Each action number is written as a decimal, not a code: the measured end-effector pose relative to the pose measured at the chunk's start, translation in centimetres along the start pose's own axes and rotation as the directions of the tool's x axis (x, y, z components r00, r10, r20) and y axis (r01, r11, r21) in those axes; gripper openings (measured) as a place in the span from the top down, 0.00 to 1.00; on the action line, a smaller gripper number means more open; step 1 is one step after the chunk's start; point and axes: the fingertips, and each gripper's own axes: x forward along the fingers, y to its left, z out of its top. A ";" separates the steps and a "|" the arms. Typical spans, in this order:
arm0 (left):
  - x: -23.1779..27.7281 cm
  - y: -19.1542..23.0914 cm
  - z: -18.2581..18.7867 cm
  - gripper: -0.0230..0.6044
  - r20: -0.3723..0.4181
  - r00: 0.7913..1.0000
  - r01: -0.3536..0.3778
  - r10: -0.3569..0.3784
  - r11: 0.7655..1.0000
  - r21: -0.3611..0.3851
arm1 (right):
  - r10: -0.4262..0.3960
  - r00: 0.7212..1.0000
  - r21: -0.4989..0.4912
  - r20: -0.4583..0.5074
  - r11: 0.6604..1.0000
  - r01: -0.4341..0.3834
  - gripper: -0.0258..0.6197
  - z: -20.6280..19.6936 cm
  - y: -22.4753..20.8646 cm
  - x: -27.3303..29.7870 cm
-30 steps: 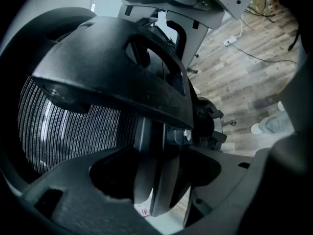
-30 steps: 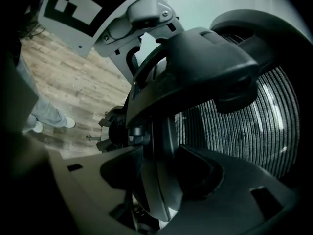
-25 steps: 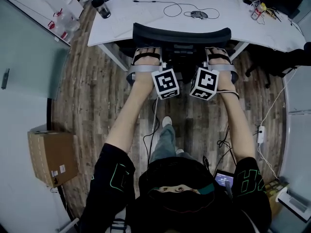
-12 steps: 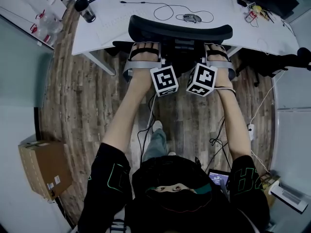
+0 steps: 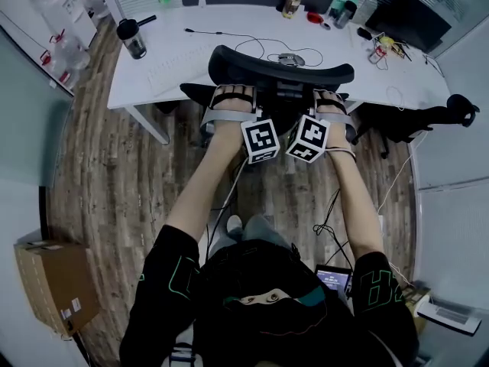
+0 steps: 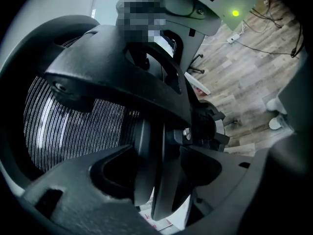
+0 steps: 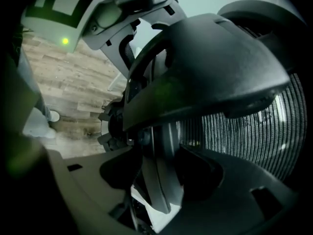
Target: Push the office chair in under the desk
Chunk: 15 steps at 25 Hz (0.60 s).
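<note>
The black office chair (image 5: pixel 283 66) stands at the white desk (image 5: pixel 176 71), its curved backrest top over the desk's near edge. My left gripper (image 5: pixel 231 102) and right gripper (image 5: pixel 330 105) are side by side against the back of the backrest, their tips hidden under its rim. In the left gripper view, the gripper (image 6: pixel 156 180) has a dark frame bar (image 6: pixel 159 155) between its jaws, with gaps on both sides and mesh (image 6: pixel 73 126) to the left. In the right gripper view, the gripper (image 7: pixel 159 180) straddles the frame bar (image 7: pixel 161 165) the same way. Both are open.
On the desk are a dark cup (image 5: pixel 131 37), bottles (image 5: pixel 290 1) and a cable with a mouse (image 5: pixel 289 58). A second black chair (image 5: pixel 428 117) stands at the right. A cardboard box (image 5: pixel 53 285) sits at the lower left and water jugs (image 5: pixel 61 48) at the upper left. Cables trail on the wood floor.
The person has stepped forward with both grippers on the backrest. The chair has gone further in under the desk. The box has slid down the frame.
</note>
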 end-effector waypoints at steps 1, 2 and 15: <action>0.2 0.2 0.0 0.47 0.000 1.000 0.000 0.000 1.000 -0.001 | 0.002 1.000 0.001 0.000 1.000 -0.002 0.61 0.0 -0.2 0.2; 0.4 0.3 0.1 0.47 0.002 1.000 0.001 -0.001 1.000 -0.001 | 0.003 1.000 0.001 0.000 1.000 -0.003 0.61 -0.1 -0.4 0.3; 1.7 0.7 1.9 0.46 0.022 1.000 -0.003 0.003 1.000 -0.006 | 0.021 1.000 -0.015 0.006 1.000 -0.021 0.61 -1.9 -1.4 1.6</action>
